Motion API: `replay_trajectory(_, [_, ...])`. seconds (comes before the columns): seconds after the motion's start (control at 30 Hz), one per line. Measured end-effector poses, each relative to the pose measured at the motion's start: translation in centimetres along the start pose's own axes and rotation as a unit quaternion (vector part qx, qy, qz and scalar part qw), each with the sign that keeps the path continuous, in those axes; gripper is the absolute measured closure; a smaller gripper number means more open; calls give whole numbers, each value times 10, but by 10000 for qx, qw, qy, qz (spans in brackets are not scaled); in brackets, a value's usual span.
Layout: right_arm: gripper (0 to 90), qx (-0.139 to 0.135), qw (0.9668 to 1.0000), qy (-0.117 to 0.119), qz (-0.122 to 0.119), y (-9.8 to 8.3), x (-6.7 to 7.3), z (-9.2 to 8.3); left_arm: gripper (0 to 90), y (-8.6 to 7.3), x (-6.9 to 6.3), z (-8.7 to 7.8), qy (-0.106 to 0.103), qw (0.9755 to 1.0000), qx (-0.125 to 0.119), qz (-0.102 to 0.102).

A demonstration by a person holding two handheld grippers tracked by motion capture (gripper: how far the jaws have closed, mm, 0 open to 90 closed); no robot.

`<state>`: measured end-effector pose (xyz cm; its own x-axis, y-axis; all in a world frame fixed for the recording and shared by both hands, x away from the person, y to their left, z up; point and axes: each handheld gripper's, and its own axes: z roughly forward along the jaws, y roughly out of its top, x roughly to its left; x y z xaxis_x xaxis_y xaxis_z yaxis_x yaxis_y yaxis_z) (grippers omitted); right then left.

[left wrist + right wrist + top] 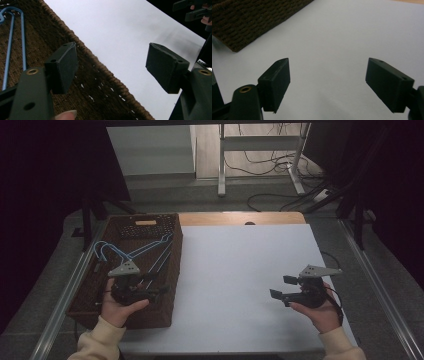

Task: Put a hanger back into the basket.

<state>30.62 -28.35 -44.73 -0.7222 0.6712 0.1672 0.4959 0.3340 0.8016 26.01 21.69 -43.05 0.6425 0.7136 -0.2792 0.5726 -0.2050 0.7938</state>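
Observation:
A brown woven basket (176, 251) stands at the left end of the white table (240, 265), and several blue wire hangers (134, 253) lie inside it. My left gripper (156, 285) hovers over the basket's near right part, its jaws open and empty. In the left gripper view the basket rim (100, 66) runs between the jaws of that gripper (112, 65), with a blue hanger (10, 50) at the left. My right gripper (281, 287) is held over the table's right side, pointing left. Its jaws (328, 77) stand wide open over bare white surface.
The basket's corner (249, 20) lies ahead of the right gripper. Metal rails run along both sides of the table. Beyond the far edge are a desk frame (260, 150) and loose cables on the floor. The other gripper (192, 10) appears far off in the left gripper view.

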Motion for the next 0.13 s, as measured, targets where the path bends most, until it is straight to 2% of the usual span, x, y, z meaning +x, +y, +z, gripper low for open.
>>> replay_trajectory(0.13, [188, -72, 10000, 43, -28, 2, 2, -1, 255, 0, -1, -1, -5, 10000, -7, -15])
